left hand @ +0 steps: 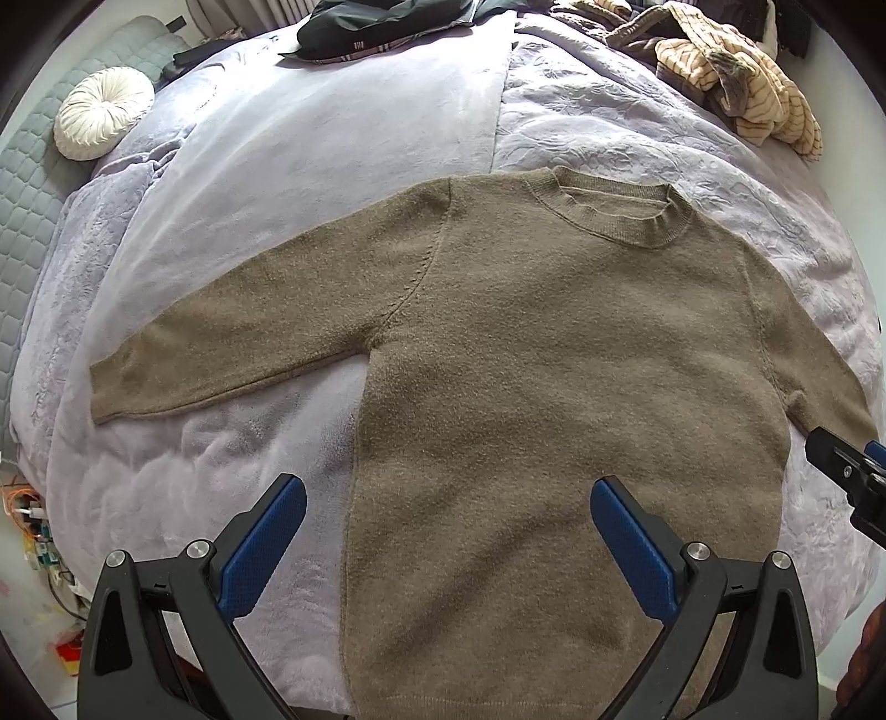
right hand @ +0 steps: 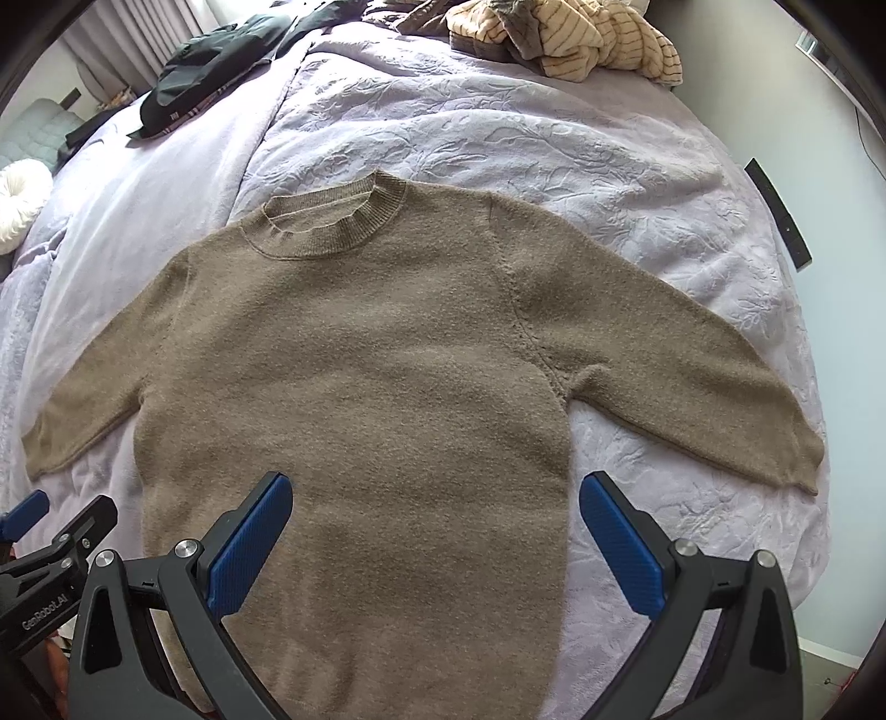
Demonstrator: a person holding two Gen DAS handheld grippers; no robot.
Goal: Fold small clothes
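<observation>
A brown knit sweater [left hand: 526, 354] [right hand: 360, 360] lies flat and face up on a lilac bedspread [left hand: 310, 166] [right hand: 498, 138], collar away from me and both sleeves spread out to the sides. My left gripper [left hand: 448, 498] hovers open above the sweater's lower left part, blue pads [left hand: 266, 548] wide apart. My right gripper [right hand: 434, 493] hovers open above the lower right part, nothing between its fingers [right hand: 620, 548]. Each gripper's tip shows at the edge of the other's view: right gripper [left hand: 853, 471], left gripper [right hand: 55, 531].
A heap of striped beige clothes [left hand: 736, 83] [right hand: 570, 39] lies at the bed's far right. Dark garments [left hand: 382, 27] [right hand: 221, 72] lie at the far left. A round white cushion [left hand: 102, 113] rests on a grey quilted pad. Cables and clutter [left hand: 39, 531] sit on the floor left.
</observation>
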